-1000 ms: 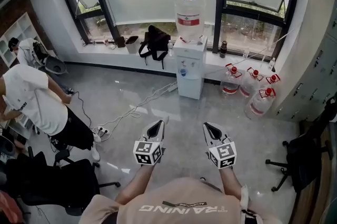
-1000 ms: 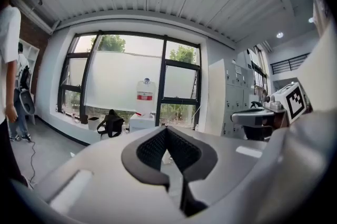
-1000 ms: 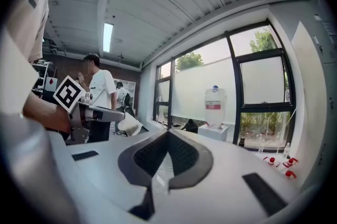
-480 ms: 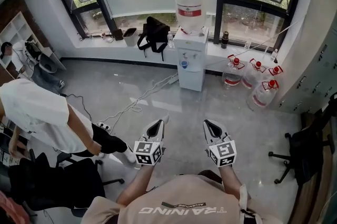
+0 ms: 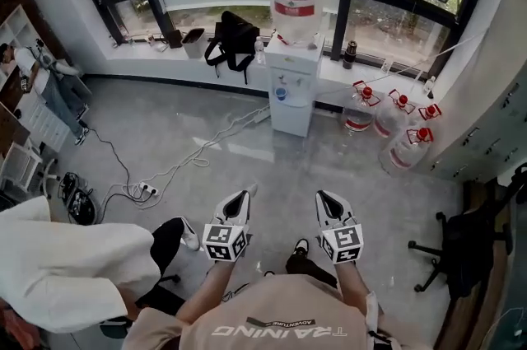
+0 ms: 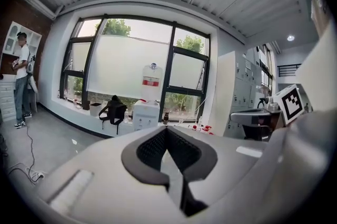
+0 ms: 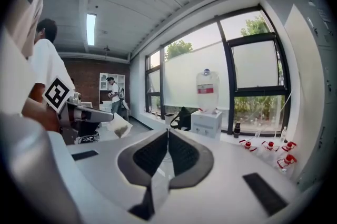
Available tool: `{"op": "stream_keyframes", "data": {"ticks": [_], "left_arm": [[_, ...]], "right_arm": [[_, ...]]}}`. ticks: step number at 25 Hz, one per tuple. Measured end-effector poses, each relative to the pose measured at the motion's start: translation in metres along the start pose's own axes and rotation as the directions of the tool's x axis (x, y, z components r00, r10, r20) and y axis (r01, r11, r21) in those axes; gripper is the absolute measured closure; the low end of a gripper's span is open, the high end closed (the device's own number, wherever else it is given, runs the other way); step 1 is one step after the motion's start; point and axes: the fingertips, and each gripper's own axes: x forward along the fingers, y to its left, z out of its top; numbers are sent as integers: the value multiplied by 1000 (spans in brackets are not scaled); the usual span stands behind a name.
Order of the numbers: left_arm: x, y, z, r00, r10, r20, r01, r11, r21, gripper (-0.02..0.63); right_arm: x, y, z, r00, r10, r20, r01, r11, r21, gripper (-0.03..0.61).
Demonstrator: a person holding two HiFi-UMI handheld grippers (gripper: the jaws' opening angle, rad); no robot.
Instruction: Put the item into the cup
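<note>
No cup and no item for it show in any view. My left gripper (image 5: 244, 193) and right gripper (image 5: 323, 196) are held side by side at waist height over the grey floor, both pointing toward a water dispenser (image 5: 292, 85). In the left gripper view the left gripper (image 6: 166, 130) has its dark pads meeting at the tip, with nothing between them. The right gripper (image 7: 168, 133) looks the same in its own view, shut and empty.
A person in a white shirt (image 5: 66, 274) bends close at my lower left. Cables and a power strip (image 5: 148, 190) trail over the floor. Spare water bottles (image 5: 395, 134) stand by the window at right, near an office chair (image 5: 457, 249). A black bag (image 5: 229, 39) sits on the sill.
The head view has shifted forward toward the dispenser. The person in white has moved down into the lower left corner. Both grippers keep the same pose, shut.
</note>
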Motion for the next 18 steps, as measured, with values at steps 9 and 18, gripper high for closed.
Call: {"op": "stream_keyframes", "data": {"ticks": [9, 18], "left_arm": [[100, -6, 31, 1000, 23, 14, -24, 999, 32, 606], [160, 2, 31, 998, 64, -26, -64, 998, -9, 606]], "right_arm": [[66, -67, 3, 996, 89, -24, -91, 991, -95, 566], [121, -102, -2, 983, 176, -58, -181, 979, -98, 566]]}}
